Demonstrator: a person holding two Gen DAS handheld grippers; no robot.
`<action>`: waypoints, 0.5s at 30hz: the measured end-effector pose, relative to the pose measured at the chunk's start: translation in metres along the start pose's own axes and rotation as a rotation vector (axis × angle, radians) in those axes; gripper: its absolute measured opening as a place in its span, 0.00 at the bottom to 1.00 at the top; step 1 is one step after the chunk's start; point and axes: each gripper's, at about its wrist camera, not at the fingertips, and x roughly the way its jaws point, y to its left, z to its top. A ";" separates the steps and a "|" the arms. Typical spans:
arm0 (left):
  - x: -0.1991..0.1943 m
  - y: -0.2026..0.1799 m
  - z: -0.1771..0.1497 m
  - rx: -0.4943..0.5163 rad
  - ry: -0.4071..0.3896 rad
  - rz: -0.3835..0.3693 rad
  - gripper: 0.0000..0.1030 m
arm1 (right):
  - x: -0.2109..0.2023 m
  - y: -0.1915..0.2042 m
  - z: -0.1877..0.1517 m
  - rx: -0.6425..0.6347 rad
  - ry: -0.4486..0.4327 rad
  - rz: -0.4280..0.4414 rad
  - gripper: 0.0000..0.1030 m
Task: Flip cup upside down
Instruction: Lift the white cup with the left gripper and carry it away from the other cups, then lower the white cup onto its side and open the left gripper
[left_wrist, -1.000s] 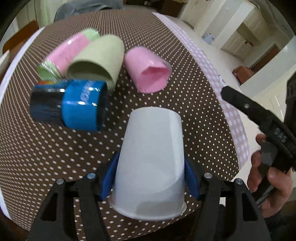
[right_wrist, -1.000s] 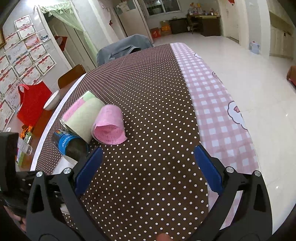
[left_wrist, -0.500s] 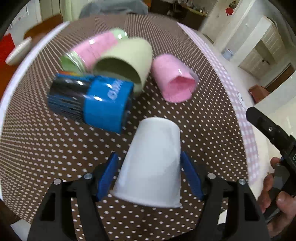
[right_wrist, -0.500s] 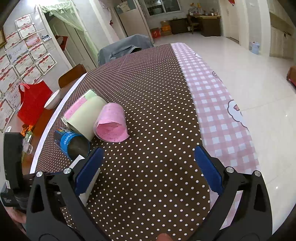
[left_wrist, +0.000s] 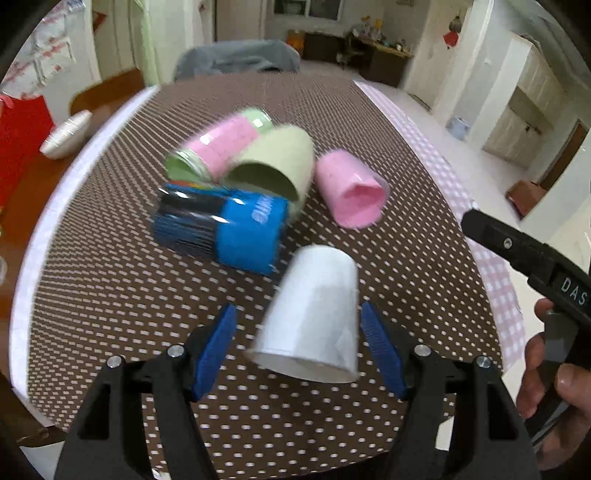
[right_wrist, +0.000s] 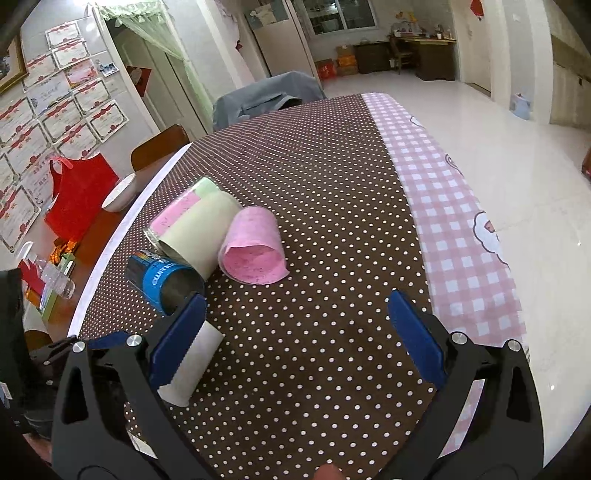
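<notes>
White paper cup (left_wrist: 314, 314) stands mouth-down on the bench (left_wrist: 110, 295) near its front edge, between my left claw's (left_wrist: 297, 343) parted fingers, untouched. Flip looks done; only backing away remains.

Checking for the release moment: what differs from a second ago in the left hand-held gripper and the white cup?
The left hand-held gripper has let go: its blue pads, which clamped the white cup a second ago, now stand apart from it with gaps on both sides. The cup sits rim-down on the dotted tablecloth. The right hand-held gripper stayed open and empty; the blue can and pink cup stayed lying down.
</notes>
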 end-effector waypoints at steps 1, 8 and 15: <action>-0.005 0.001 0.000 0.003 -0.018 0.018 0.67 | -0.001 0.003 0.000 -0.002 -0.002 0.007 0.94; -0.045 0.012 0.001 -0.007 -0.171 0.157 0.67 | -0.007 0.019 0.000 -0.032 -0.016 0.028 0.94; -0.069 0.019 -0.003 -0.025 -0.250 0.240 0.73 | -0.012 0.037 -0.002 -0.068 -0.026 0.053 0.94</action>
